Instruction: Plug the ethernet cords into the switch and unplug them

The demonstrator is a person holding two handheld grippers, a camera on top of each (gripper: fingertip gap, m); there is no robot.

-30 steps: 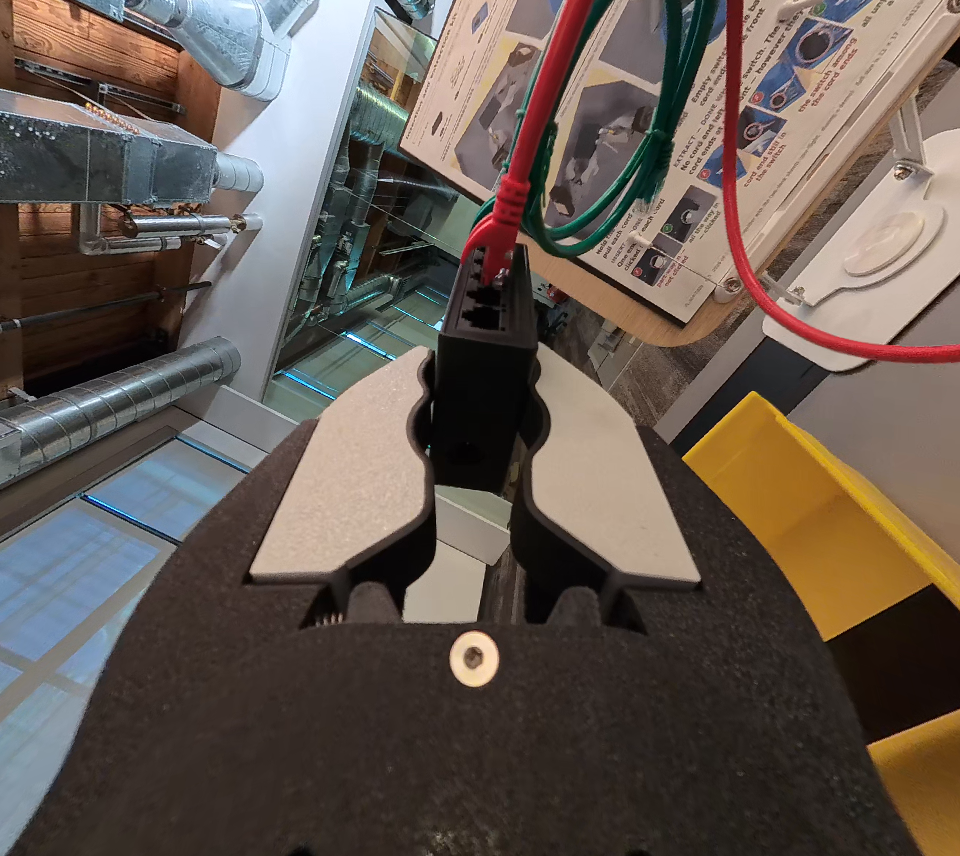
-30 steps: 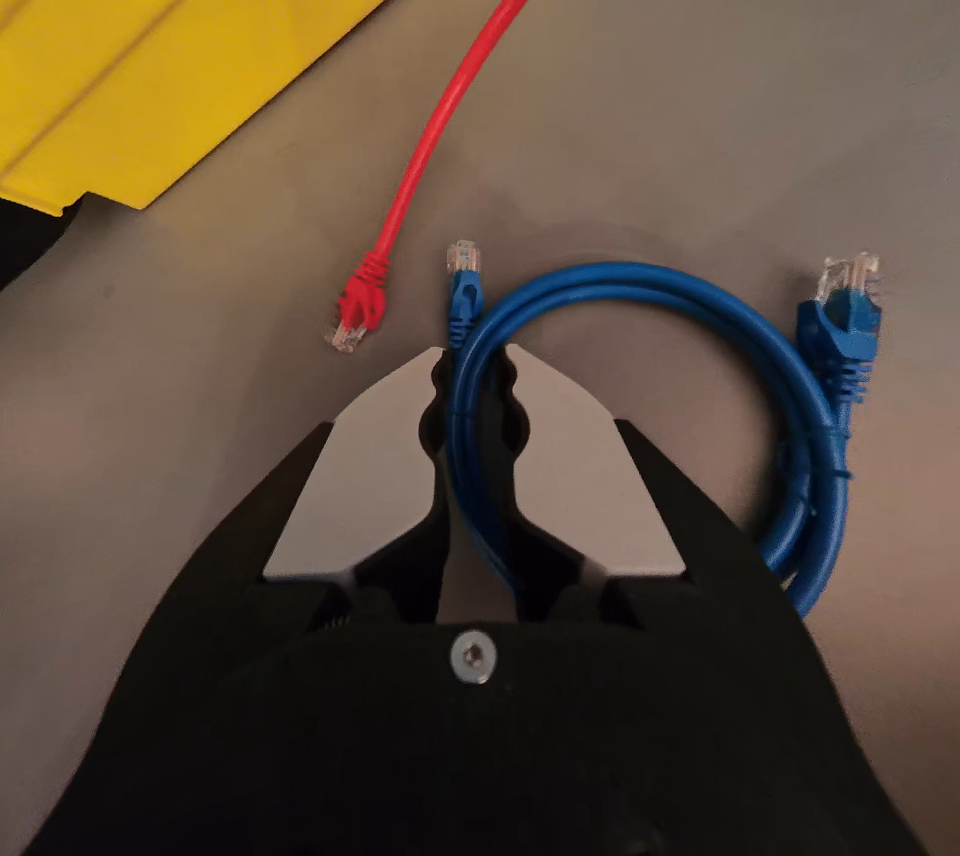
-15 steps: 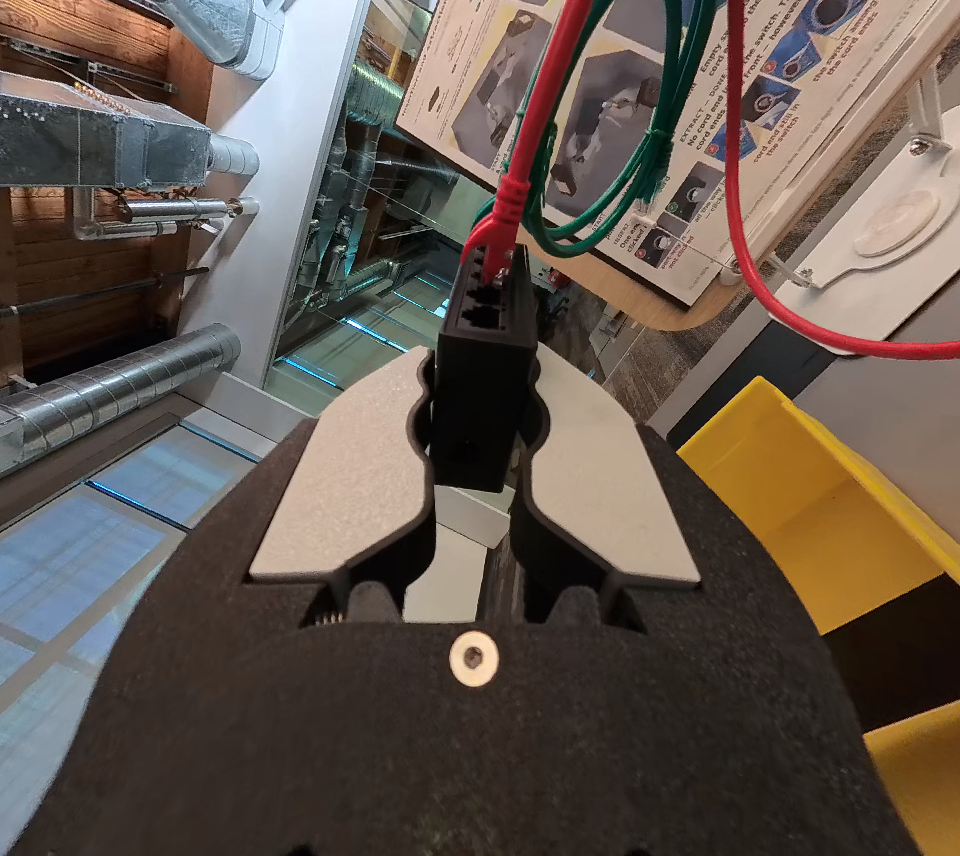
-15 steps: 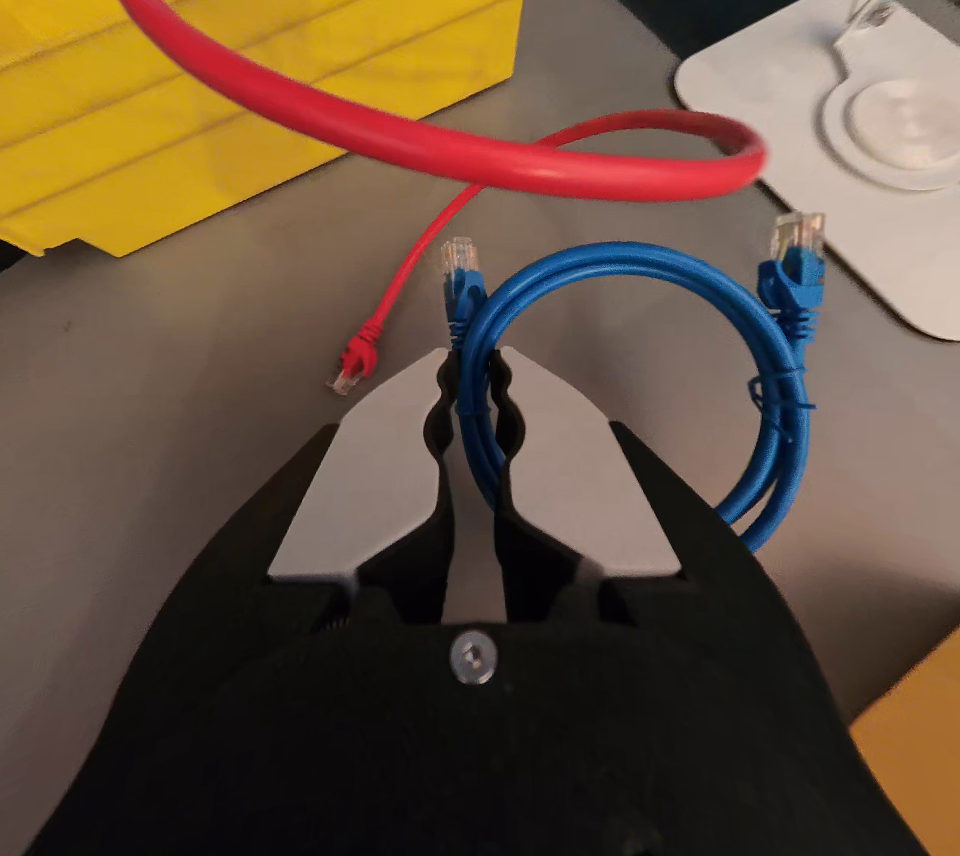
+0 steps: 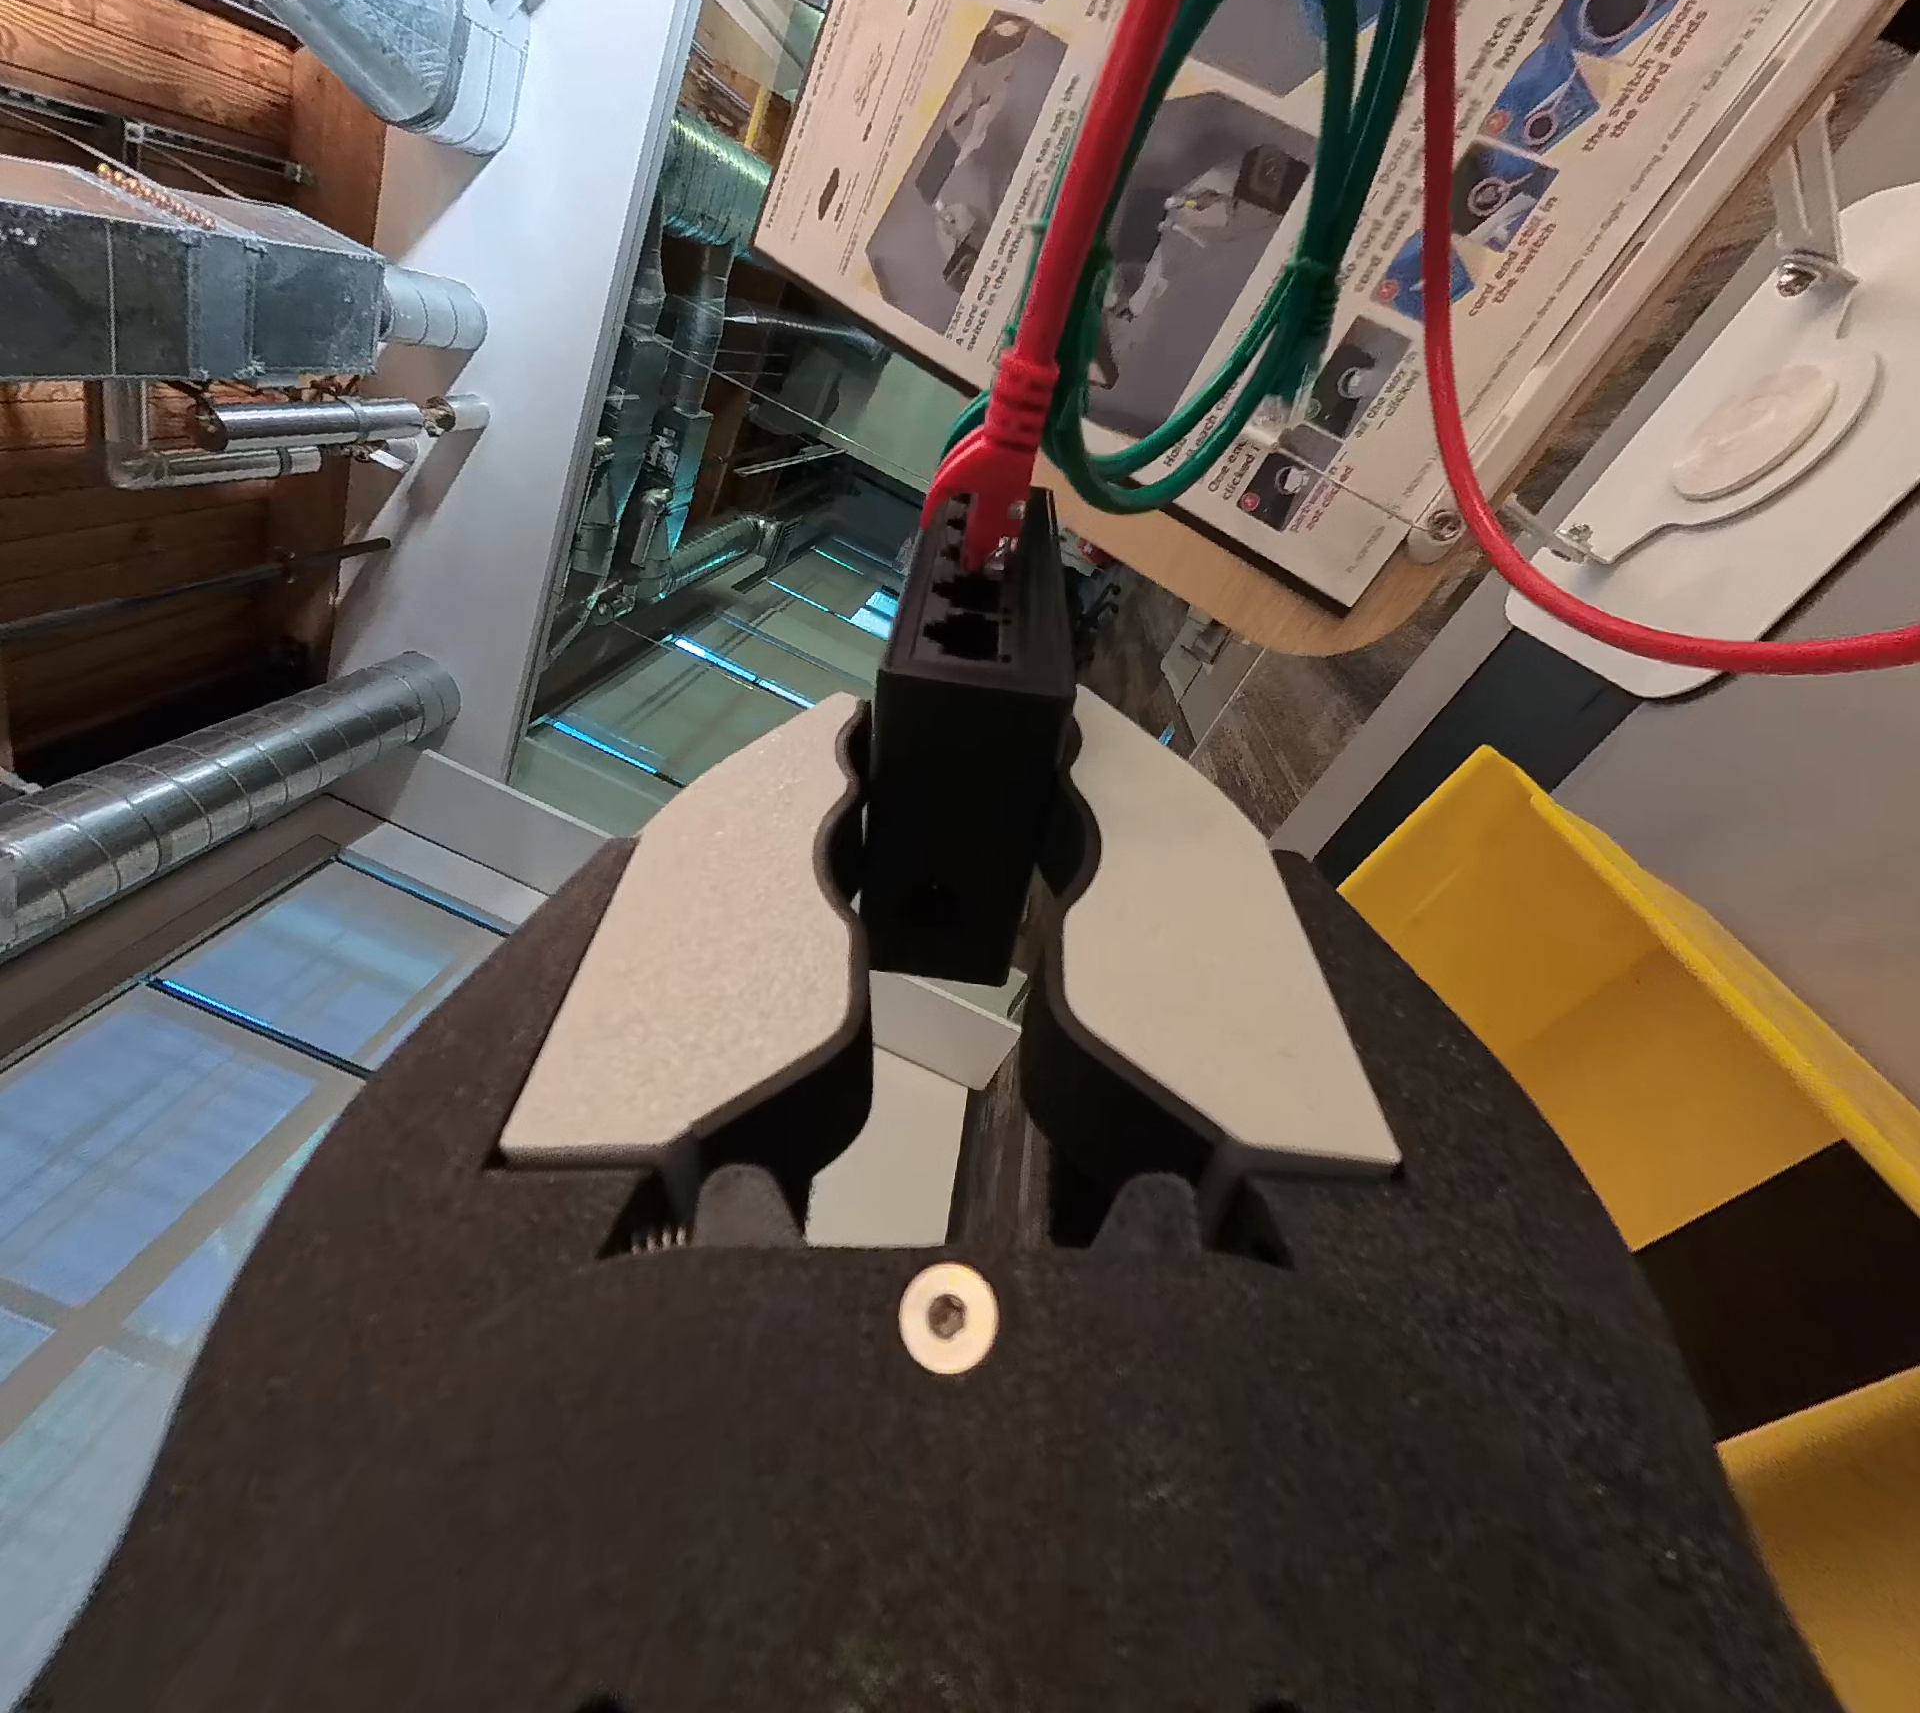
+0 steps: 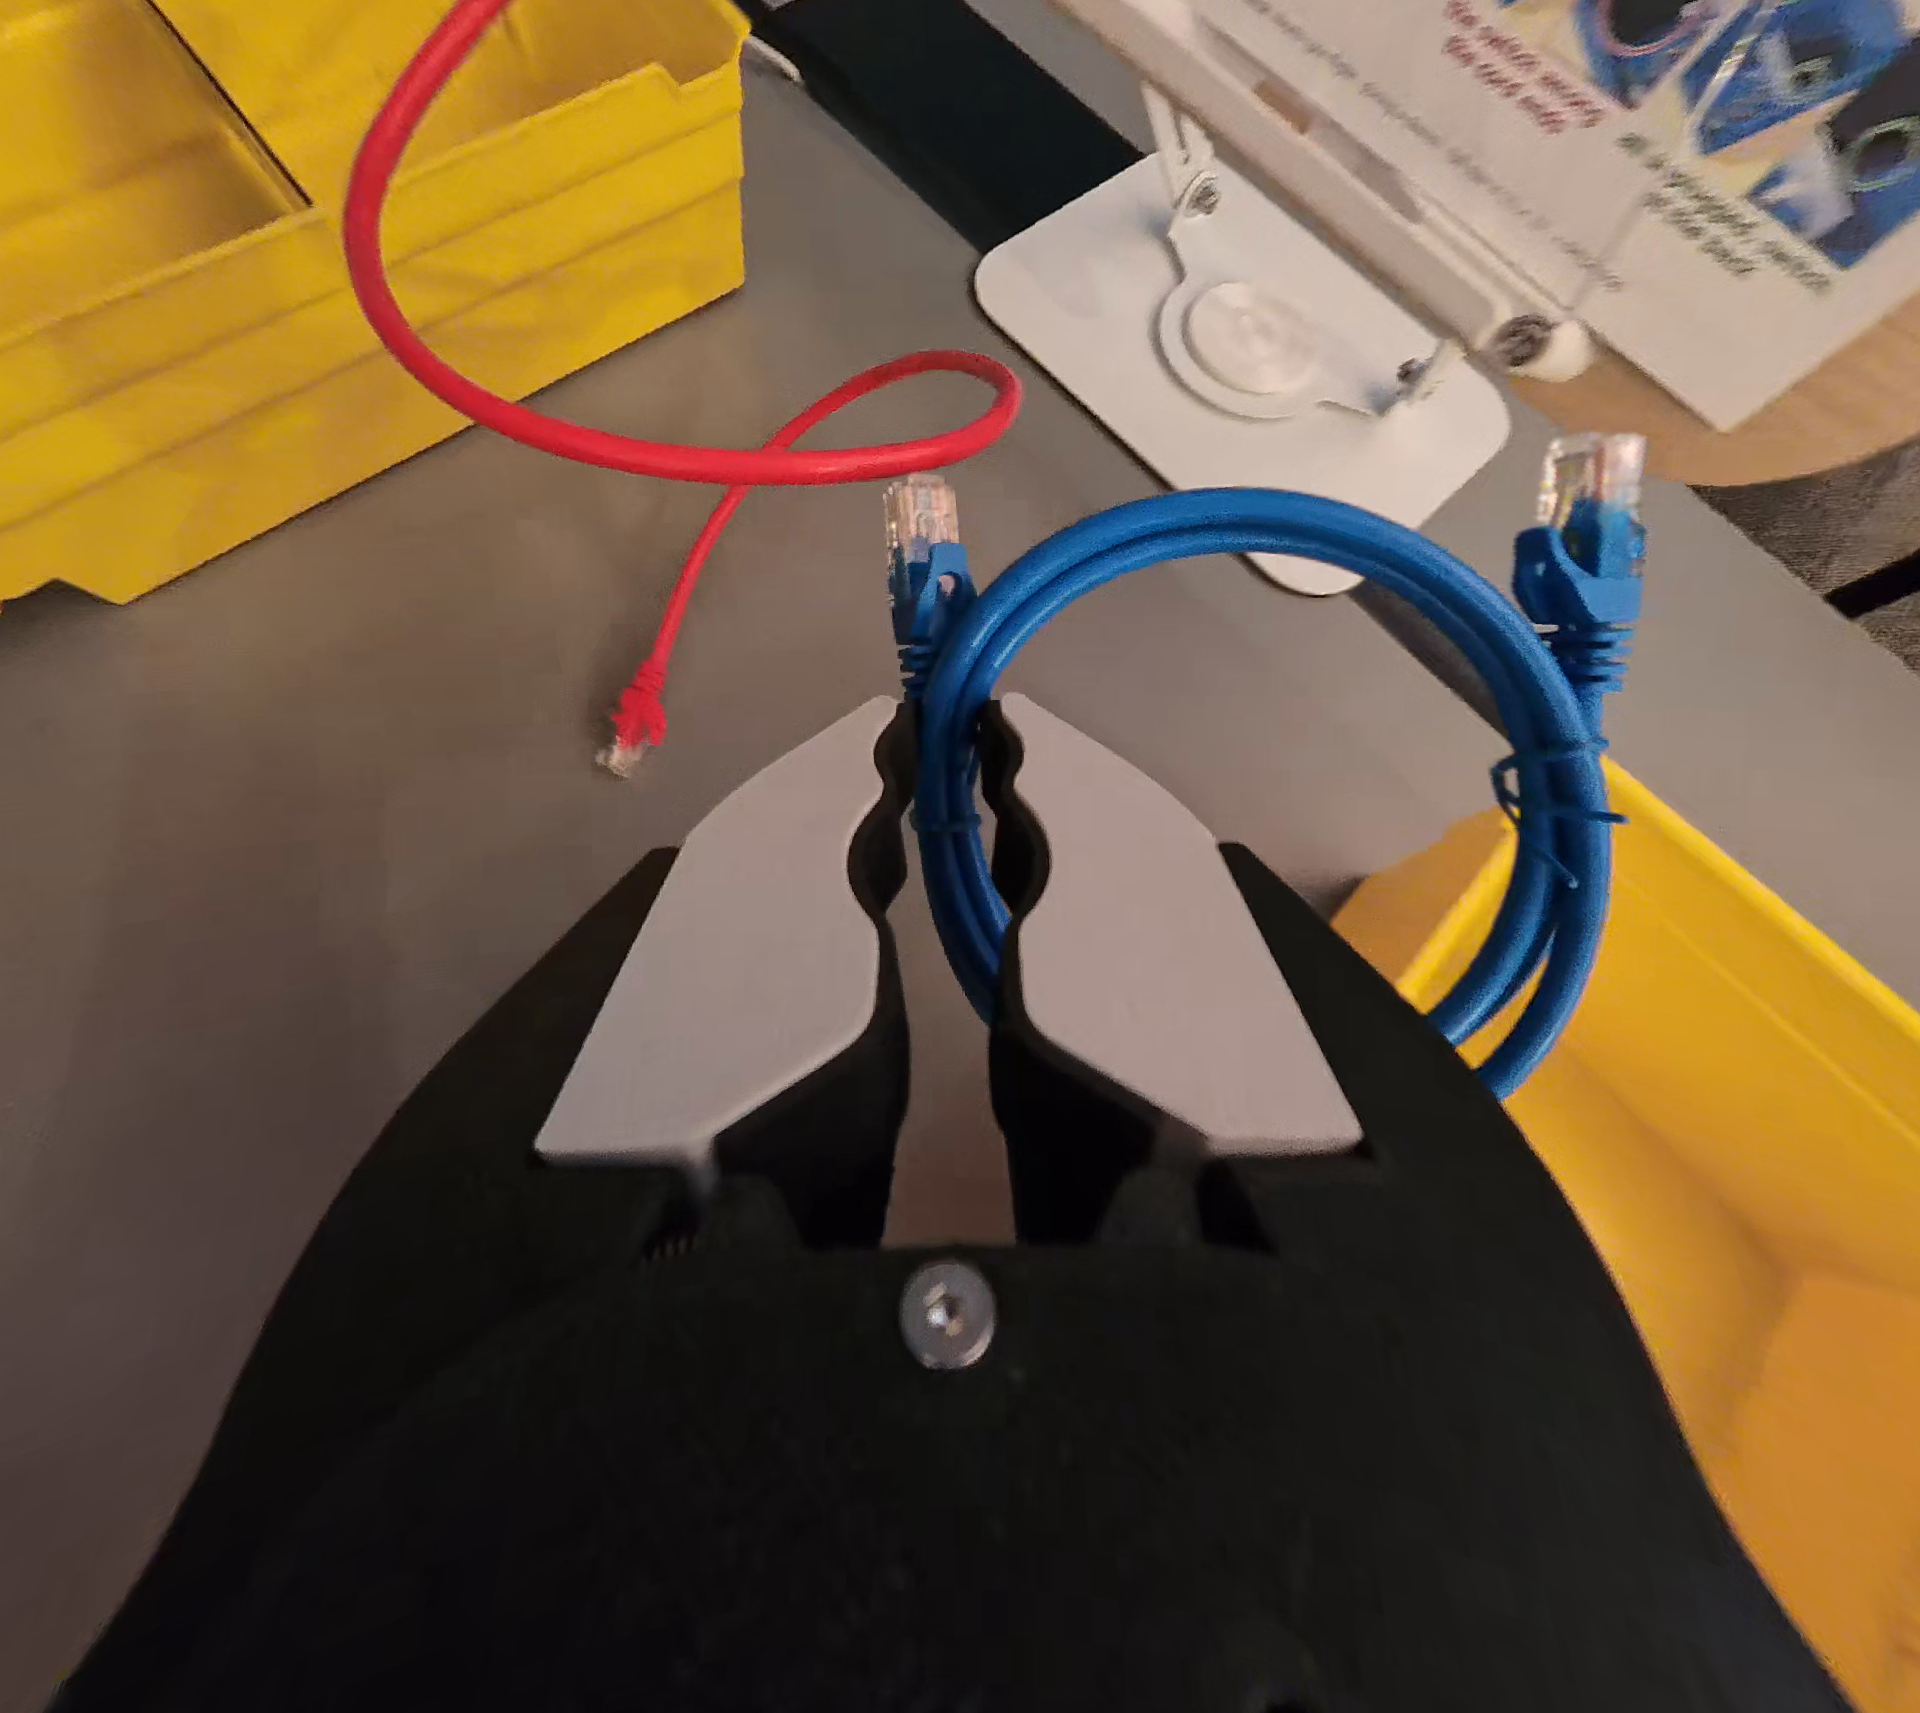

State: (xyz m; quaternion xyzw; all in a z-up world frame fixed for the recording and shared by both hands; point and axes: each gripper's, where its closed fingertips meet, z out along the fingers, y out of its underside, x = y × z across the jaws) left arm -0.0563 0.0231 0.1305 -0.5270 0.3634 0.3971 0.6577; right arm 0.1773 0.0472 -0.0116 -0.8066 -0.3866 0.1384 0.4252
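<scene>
The worktop is dropping away beneath the right hand-held gripper, which a second ago was hovering low over it and is now lifting clear, so the yellow bin and the white stand base of the instruction board are coming into its view. That rise suggests the pick-up is done and the next plug is being carried toward the ports.

The left hand-held gripper is still clamping the black switch upright in the air, its pose barely changing across the second.

The coiled blue cord is being pinched between the right gripper's closed fingers, with one clear plug pointing forward just past the tips and the other end sticking out on the far side of the loop.

The red cord is sitting plugged into the switch's farthest port, while its free end is lying on the worktop. The green cord is hanging behind it; whether it is plugged in cannot be told. Two nearer ports are looking empty.
</scene>
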